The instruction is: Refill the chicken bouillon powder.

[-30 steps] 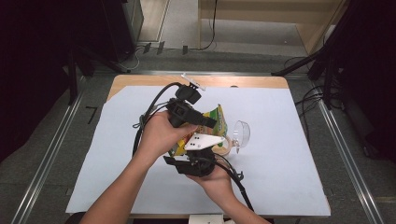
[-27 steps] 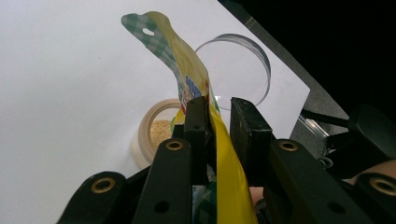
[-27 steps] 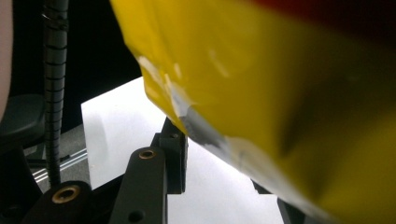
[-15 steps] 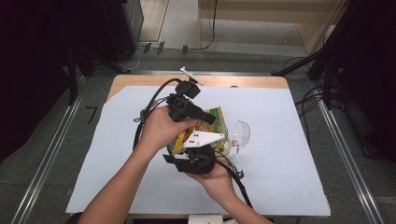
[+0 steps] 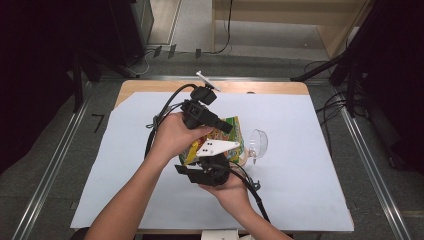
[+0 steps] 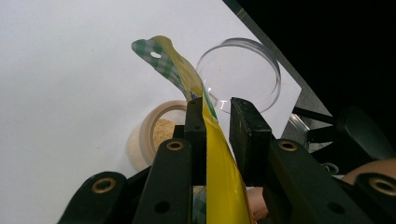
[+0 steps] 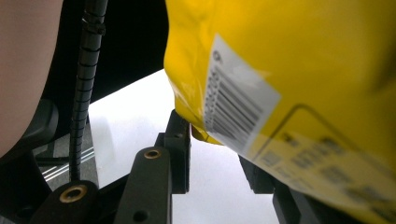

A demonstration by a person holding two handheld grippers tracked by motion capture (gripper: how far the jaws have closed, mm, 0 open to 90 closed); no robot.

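A yellow snack bag (image 5: 229,131) with a green-checked top hangs over the table's middle, between both grippers. My left gripper (image 5: 226,128) reaches in from the left and is shut on the bag's upper part. In the left gripper view the bag (image 6: 219,177) rises between the jaws of the left gripper (image 6: 217,105). My right gripper (image 5: 214,159) comes up from below, shut on the bag's lower end. In the right gripper view the bag's barcode side (image 7: 303,60) covers the far jaw of the right gripper (image 7: 215,140).
A clear round lid (image 5: 257,142) stands on edge right of the bag, also in the left gripper view (image 6: 252,70). A small beige cup of crumbs (image 6: 156,135) sits beside it. A white sheet (image 5: 310,190) covers the wooden table. Cables trail from both grippers.
The left gripper has shifted slightly away from me, and a pale plate now shows at its far end. The bag and right gripper hold their place.
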